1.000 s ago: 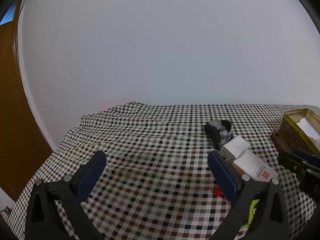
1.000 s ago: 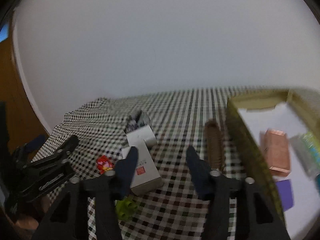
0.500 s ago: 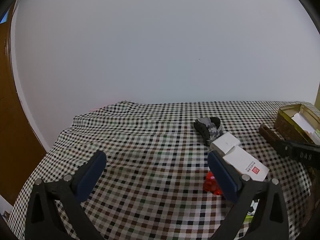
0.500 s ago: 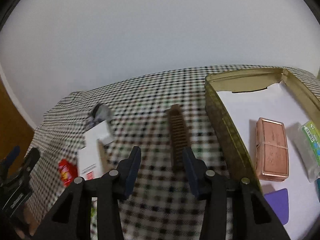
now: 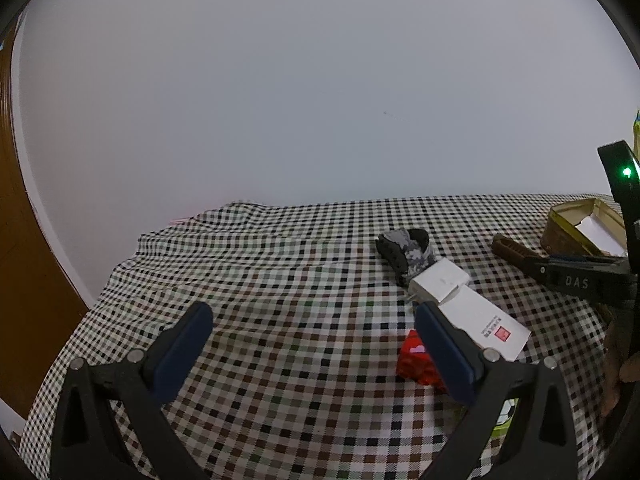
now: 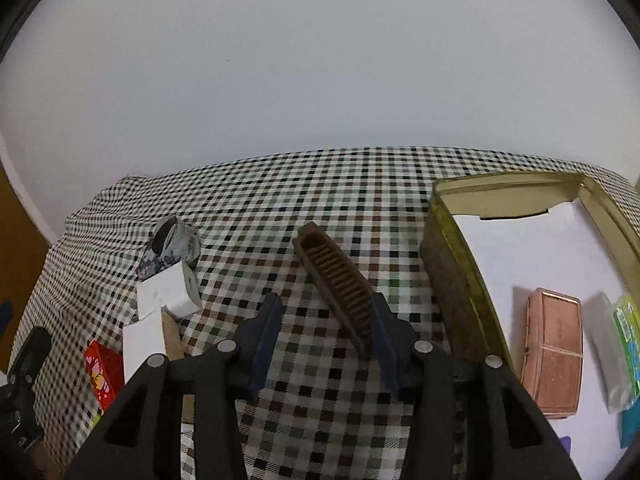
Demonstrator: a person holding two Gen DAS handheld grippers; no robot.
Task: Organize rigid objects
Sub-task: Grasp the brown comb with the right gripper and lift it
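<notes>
Brown comb (image 6: 340, 280) lies on checked surface (image 6: 320, 192), just left of gold tin (image 6: 448, 264). Right gripper (image 6: 326, 330) jaws opening, comb's near end between them beside right finger; contact unclear. Left gripper (image 5: 316, 344) spread wide, empty, red box (image 5: 416, 362) near its right finger.

A plain white wall (image 5: 320, 100) rises behind the surface (image 5: 280, 280), which a checked cloth covers; brown wooden panelling (image 5: 16, 240) stands beyond its left edge.

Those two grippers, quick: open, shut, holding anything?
Left gripper: open, nothing between its fingers.
Right gripper: opening, jaws apart; the brown comb lies against one finger, not clamped.
</notes>
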